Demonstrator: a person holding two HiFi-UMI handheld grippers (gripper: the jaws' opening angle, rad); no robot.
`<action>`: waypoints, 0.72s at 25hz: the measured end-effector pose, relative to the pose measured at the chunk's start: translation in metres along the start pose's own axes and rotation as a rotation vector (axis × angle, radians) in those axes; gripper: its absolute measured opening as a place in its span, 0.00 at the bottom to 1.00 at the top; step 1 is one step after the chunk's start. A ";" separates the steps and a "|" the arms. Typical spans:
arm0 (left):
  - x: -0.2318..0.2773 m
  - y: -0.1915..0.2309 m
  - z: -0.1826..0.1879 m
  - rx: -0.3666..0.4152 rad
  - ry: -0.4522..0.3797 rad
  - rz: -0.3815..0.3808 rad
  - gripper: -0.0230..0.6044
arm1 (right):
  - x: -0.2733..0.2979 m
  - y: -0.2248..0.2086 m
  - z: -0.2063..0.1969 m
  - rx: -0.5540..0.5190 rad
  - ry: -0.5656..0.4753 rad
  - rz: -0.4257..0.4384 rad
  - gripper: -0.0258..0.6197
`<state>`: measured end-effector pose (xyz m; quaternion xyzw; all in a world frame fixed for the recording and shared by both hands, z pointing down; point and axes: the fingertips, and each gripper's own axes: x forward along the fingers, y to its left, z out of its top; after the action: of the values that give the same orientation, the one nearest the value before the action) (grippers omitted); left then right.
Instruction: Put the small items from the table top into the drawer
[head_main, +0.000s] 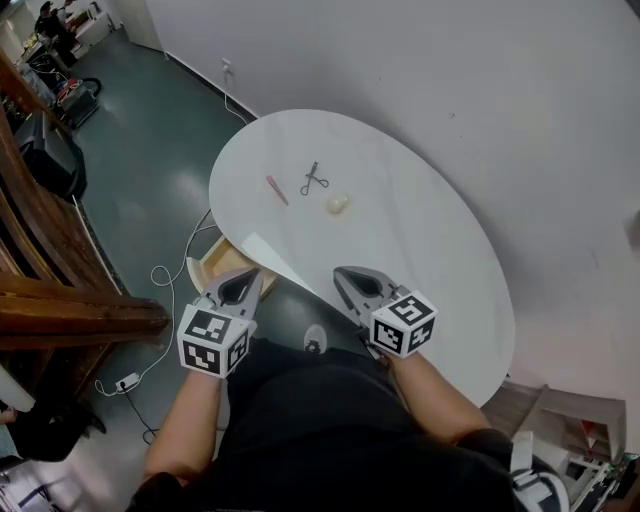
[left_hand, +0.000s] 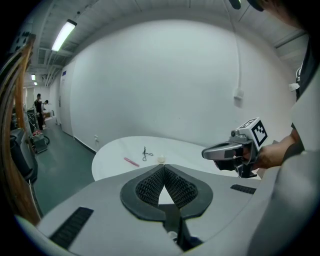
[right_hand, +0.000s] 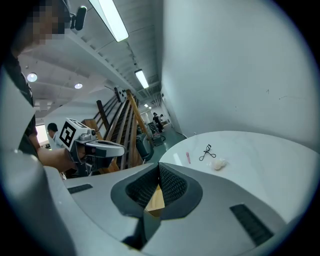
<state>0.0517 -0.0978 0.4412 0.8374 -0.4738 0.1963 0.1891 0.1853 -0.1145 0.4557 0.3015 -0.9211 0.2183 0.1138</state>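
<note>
White table (head_main: 420, 220), pink stick (head_main: 276, 190), black curler (head_main: 314, 180), pale lump (head_main: 338, 204), left hand-held gripper (head_main: 252, 273) and right hand-held gripper (head_main: 342, 272) closed, empty

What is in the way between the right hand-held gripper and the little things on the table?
Nothing visible. Only bare table lies between the right hand-held gripper and the pink stick, black tool and pale lump.

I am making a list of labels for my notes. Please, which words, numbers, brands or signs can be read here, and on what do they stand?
No text can be read in any view.
Left cube and right cube: black-and-white square patterns only, no letters.
Pink stick, black tool, cream lump: too small to show any print.
</note>
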 end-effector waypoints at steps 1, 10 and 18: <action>0.003 0.002 0.001 0.001 0.005 0.000 0.06 | 0.002 -0.004 0.001 0.002 0.001 -0.005 0.04; 0.027 0.026 0.006 0.026 0.045 -0.073 0.06 | 0.021 -0.025 0.020 0.013 -0.021 -0.111 0.04; 0.032 0.062 0.015 0.047 0.056 -0.123 0.06 | 0.046 -0.039 0.021 -0.021 -0.001 -0.223 0.04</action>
<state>0.0158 -0.1579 0.4533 0.8634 -0.4111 0.2185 0.1943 0.1708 -0.1764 0.4661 0.4012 -0.8841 0.1944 0.1401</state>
